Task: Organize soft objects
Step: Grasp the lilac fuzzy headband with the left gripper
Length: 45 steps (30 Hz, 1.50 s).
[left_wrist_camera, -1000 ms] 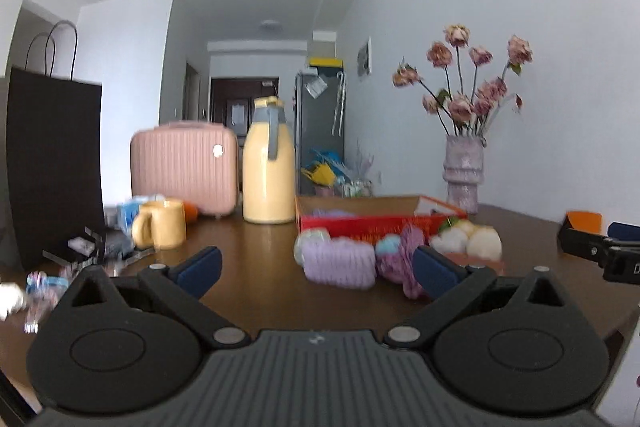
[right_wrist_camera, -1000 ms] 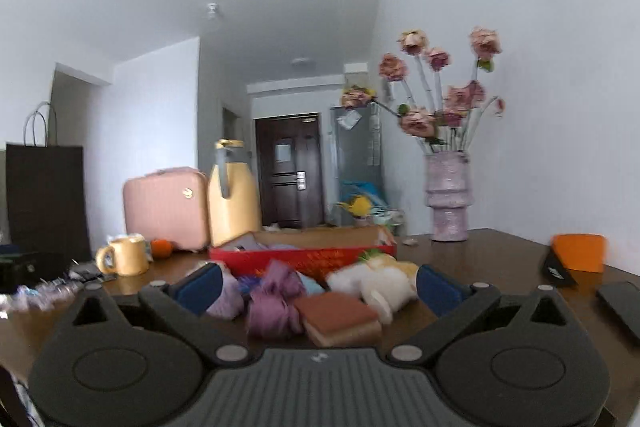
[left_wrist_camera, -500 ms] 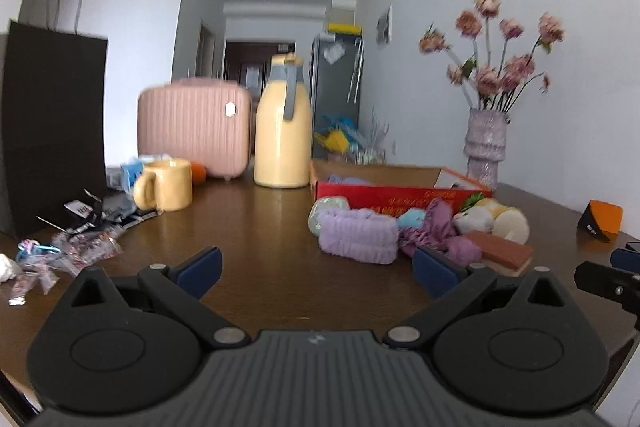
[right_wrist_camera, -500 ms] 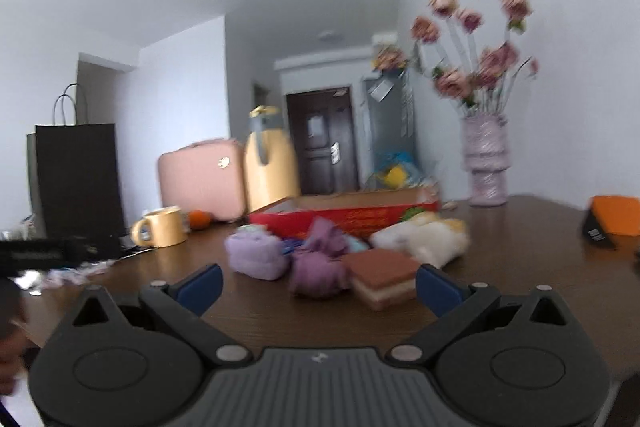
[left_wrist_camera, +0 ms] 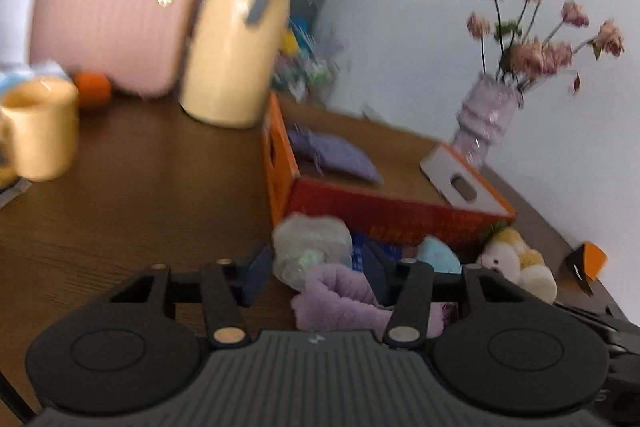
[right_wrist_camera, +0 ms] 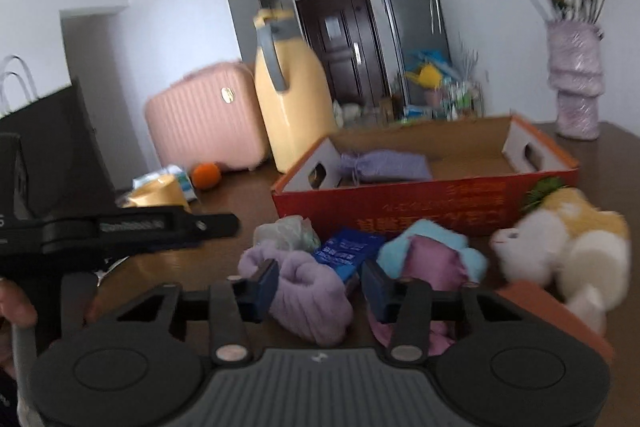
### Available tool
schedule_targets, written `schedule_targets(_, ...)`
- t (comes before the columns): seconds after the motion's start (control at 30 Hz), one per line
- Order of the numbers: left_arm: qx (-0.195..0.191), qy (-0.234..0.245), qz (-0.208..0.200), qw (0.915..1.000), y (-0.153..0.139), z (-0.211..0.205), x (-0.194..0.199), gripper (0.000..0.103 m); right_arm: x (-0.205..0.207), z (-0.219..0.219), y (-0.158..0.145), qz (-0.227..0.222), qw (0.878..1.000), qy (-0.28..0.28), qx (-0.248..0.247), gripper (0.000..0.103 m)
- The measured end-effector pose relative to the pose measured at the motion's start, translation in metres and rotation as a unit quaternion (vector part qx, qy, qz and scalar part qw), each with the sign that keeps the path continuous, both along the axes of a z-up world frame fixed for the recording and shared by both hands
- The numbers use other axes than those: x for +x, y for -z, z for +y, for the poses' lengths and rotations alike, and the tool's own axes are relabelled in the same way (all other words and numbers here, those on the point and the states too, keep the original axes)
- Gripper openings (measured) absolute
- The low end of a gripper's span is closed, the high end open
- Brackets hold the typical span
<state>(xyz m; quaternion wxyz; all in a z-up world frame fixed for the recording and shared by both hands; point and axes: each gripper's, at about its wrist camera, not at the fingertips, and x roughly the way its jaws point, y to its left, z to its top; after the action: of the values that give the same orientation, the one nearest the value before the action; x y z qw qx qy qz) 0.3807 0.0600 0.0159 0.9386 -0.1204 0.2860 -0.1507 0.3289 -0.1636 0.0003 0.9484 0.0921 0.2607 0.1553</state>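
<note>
A red cardboard box point(left_wrist_camera: 384, 215) point(right_wrist_camera: 432, 211) stands on the brown table with a lavender pouch point(left_wrist_camera: 332, 157) point(right_wrist_camera: 384, 167) inside. Soft things lie in front of it: a pale crumpled bundle point(left_wrist_camera: 312, 247) point(right_wrist_camera: 288, 231), a purple fluffy towel point(left_wrist_camera: 340, 301) point(right_wrist_camera: 308, 303), a blue packet point(right_wrist_camera: 344, 251), a pink and light-blue cloth point(right_wrist_camera: 432, 259), a white and yellow plush point(left_wrist_camera: 516, 263) point(right_wrist_camera: 568, 247). My left gripper point(left_wrist_camera: 316, 273) is open around the pale bundle and the towel. My right gripper point(right_wrist_camera: 320, 285) is open around the purple towel.
A yellow jug point(left_wrist_camera: 236, 39) point(right_wrist_camera: 292, 99), pink case point(left_wrist_camera: 108, 19) point(right_wrist_camera: 204, 119), yellow mug point(left_wrist_camera: 40, 131) and orange point(left_wrist_camera: 94, 89) point(right_wrist_camera: 206, 175) stand at the back left. A vase of flowers point(left_wrist_camera: 488, 115) point(right_wrist_camera: 576, 83) stands at the back right. The left tool point(right_wrist_camera: 120, 231) crosses the right wrist view.
Both grippers have moved forward and tilted down to the pile of soft things. Their jaws have narrowed around the purple towel and the pale bundle.
</note>
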Motion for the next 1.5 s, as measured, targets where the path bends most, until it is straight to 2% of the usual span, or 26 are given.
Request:
schedule_targets(0.03, -0.004, 0.009, 0.01, 0.9999, 0.005, -0.001, 0.008, 0.048, 0.01, 0.007, 0.005, 0.006, 1.0, -0.002, -0.011, 0.043)
schedule_targets(0.1, 0.0, 0.016, 0.028, 0.9995, 0.018, -0.003, 0.017, 0.028, 0.021, 0.014, 0.013, 0.018, 1.0, 0.006, -0.025, 0.037)
schedule_targets(0.13, 0.001, 0.019, 0.036, 0.9992, 0.025, -0.004, 0.018, 0.014, 0.024, 0.017, 0.018, 0.022, 0.999, 0.005, -0.027, 0.033)
schedule_targets(0.2, -0.011, 0.035, 0.044, 0.9983, 0.031, -0.003, 0.014, 0.012, 0.022, 0.018, 0.022, 0.022, 1.0, -0.004, -0.018, 0.014)
schedule_targets(0.23, -0.014, 0.037, 0.039, 0.9985, 0.03, -0.001, 0.006, 0.012, 0.018, 0.019, 0.02, 0.017, 1.0, -0.013, -0.019, 0.013)
schedule_targets(0.37, 0.014, 0.035, -0.018, 0.9991, 0.03, -0.001, -0.062, 0.012, -0.031, 0.024, 0.018, -0.027, 0.993, -0.062, -0.096, 0.012)
schedule_targets(0.43, 0.004, 0.036, -0.011, 0.9993, 0.038, -0.001, -0.093, 0.013, -0.063, 0.018, 0.024, -0.028, 0.99, -0.081, -0.11, 0.012)
schedule_targets(0.5, -0.025, 0.046, 0.002, 0.9986, 0.045, 0.001, -0.126, 0.03, -0.089, 0.012, 0.025, -0.016, 0.99, -0.088, -0.109, 0.018)
schedule_targets(0.53, -0.033, 0.052, 0.011, 0.9981, 0.049, 0.003, -0.141, 0.056, -0.101, 0.008, 0.025, -0.009, 0.99, -0.091, -0.105, 0.02)
schedule_targets(0.57, -0.035, 0.063, 0.014, 0.9973, 0.05, 0.004, -0.153, 0.067, -0.112, 0.004, 0.025, 0.001, 0.99, -0.1, -0.095, 0.034)
schedule_targets(0.6, -0.029, 0.077, 0.003, 0.9966, 0.049, 0.006, -0.166, 0.067, -0.122, -0.002, 0.024, 0.01, 0.991, -0.109, -0.082, 0.047)
schedule_targets(0.63, -0.019, 0.077, -0.017, 0.9967, 0.047, 0.007, -0.177, 0.067, -0.131, -0.007, 0.022, 0.011, 0.991, -0.113, -0.071, 0.05)
schedule_targets(0.67, -0.012, 0.074, -0.032, 0.9967, 0.043, 0.007, -0.184, 0.07, -0.137, -0.013, 0.018, 0.006, 0.992, -0.108, -0.059, 0.05)
schedule_targets(0.73, -0.033, 0.084, -0.055, 0.9944, 0.033, 0.011, -0.187, 0.074, -0.139, -0.021, 0.009, -0.007, 0.997, -0.076, -0.031, 0.05)
schedule_targets(0.8, -0.055, 0.074, -0.061, 0.9939, 0.025, 0.011, -0.179, 0.074, -0.131, -0.026, 0.004, -0.017, 0.998, -0.053, 0.002, 0.05)
schedule_targets(0.9, -0.055, 0.039, -0.033, 0.9972, 0.021, -0.001, -0.153, 0.065, -0.109, -0.019, 0.003, -0.016, 1.0, -0.024, 0.008, 0.042)
schedule_targets(0.97, -0.054, 0.023, -0.001, 0.9983, 0.026, -0.006, -0.137, 0.054, -0.095, -0.012, 0.009, -0.011, 1.0, -0.022, 0.005, 0.041)
schedule_targets(1.03, -0.051, 0.01, 0.029, 0.9982, 0.035, -0.008, -0.127, 0.047, -0.081, -0.008, 0.02, 0.015, 1.0, -0.012, 0.005, 0.039)
schedule_targets(1.1, -0.056, 0.008, 0.046, 0.9974, 0.045, -0.004, -0.124, 0.045, -0.071, -0.006, 0.031, 0.038, 0.999, -0.015, 0.008, 0.037)
schedule_targets(1.27, -0.068, 0.01, 0.058, 0.996, 0.055, 0.004, -0.122, 0.034, -0.068, -0.005, 0.048, 0.043, 0.999, -0.025, 0.021, 0.036)
schedule_targets(1.37, -0.069, 0.008, 0.06, 0.9958, 0.056, 0.001, -0.12, 0.026, -0.069, -0.005, 0.049, 0.042, 0.998, -0.037, 0.028, 0.026)
schedule_targets(1.5, -0.046, 0.007, 0.042, 0.998, 0.053, -0.007, -0.126, 0.022, -0.073, 0.002, 0.045, 0.027, 0.999, -0.042, -0.001, 0.022)
